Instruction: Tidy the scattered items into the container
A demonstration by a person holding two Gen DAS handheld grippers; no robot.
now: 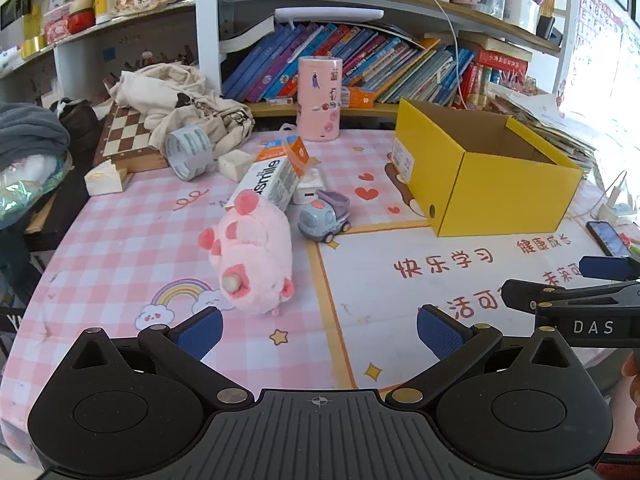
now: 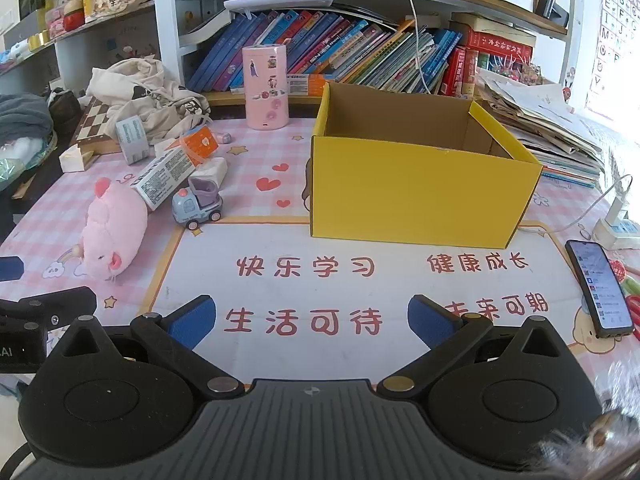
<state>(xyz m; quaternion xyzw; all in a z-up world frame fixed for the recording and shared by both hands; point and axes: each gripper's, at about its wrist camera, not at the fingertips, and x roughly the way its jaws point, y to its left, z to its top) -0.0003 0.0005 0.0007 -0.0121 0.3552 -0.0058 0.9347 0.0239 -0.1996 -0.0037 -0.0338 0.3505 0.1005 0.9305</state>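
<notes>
Cluttered bookshelves behind, counter covered with pink checked mat with red Chinese lettering. Yellow cardboard box sits open-topped on the counter's right half, nothing visible inside from these angles. Scattered items grouped left of the box: pink plush pig lying on its side, nearest the left tongs; small grey-blue toy truck upright just beside the pig, between pig and box; white toothpaste carton with orange end lying tilted, touching the pig's rear and a small white object behind the truck. Roll of tape further back-left beside a chessboard and crumpled cream cloth. Pink cylindrical canister upright at the back by the books. Smartphone screen-up, lit, on the counter's right edge.

Left tongs hover low over the mat, blue pads spread wide, gripping nothing. Right tongs likewise spread wide and empty, over the lettering, well short of the box. Each tool's black arm shows at the edge of the other's view.
</notes>
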